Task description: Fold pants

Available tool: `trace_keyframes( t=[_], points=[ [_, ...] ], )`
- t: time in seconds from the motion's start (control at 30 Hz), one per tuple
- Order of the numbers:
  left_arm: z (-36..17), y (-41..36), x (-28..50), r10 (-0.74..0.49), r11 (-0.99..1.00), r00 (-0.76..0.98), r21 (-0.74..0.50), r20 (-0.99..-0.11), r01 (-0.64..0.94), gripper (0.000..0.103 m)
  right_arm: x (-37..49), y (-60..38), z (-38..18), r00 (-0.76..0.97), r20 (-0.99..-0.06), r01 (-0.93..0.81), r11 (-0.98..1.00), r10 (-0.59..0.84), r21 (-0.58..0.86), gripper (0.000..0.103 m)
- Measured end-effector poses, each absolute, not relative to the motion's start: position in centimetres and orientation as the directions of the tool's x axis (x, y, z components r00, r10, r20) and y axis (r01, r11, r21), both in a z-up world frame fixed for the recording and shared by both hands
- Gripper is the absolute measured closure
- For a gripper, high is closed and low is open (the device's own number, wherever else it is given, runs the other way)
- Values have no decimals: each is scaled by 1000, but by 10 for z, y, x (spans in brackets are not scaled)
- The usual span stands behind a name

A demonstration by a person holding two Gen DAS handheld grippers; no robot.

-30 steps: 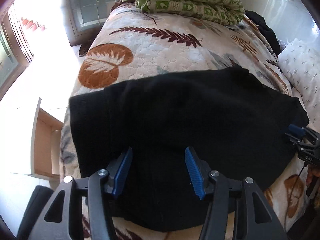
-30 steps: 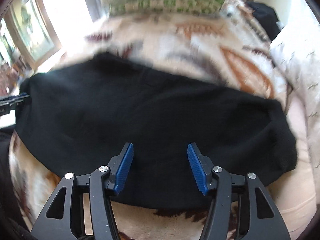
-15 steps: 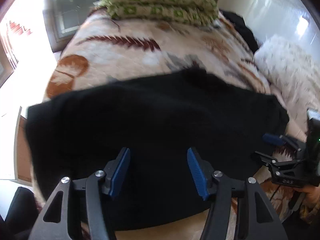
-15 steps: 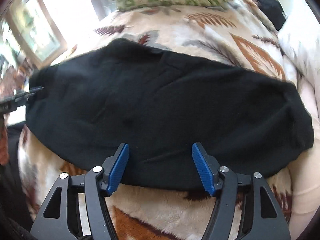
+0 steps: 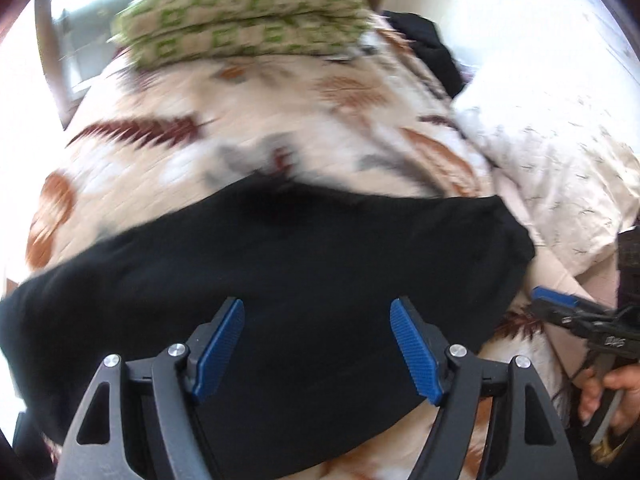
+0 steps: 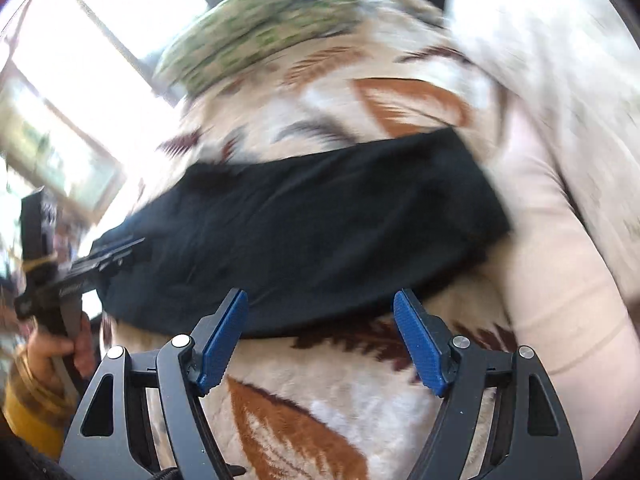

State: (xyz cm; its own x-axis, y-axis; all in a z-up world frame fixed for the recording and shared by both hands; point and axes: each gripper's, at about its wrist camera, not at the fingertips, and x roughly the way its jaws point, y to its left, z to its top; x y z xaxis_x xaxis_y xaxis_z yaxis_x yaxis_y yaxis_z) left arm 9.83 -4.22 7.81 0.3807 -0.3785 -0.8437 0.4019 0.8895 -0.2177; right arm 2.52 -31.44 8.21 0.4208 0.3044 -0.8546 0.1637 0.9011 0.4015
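The black pants (image 5: 280,280) lie folded into a wide band across the near end of the bed (image 5: 280,120), on its leaf-print cover. The left gripper (image 5: 318,346) hangs over the pants with nothing between its blue fingers (image 5: 218,350), which are spreading wider. The right gripper (image 6: 320,340) hangs over bare cover just in front of the pants' near edge, its fingers released and empty. A green-patterned quilt (image 5: 244,20) lies folded at the far end.
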Motion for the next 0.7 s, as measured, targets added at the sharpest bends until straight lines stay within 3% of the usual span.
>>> trace_keyframes(
  t=[0.3, 0.7],
  points=[
    [64, -117, 99, -392, 832, 311, -188, -866, 522, 26, 26, -335, 57, 395, -873, 280, 867, 287, 412, 28],
    [44, -137, 101, -378, 828, 275, -190, -884, 527, 27, 31, -337, 44, 399, -877, 320, 855, 268, 407, 28]
  ],
)
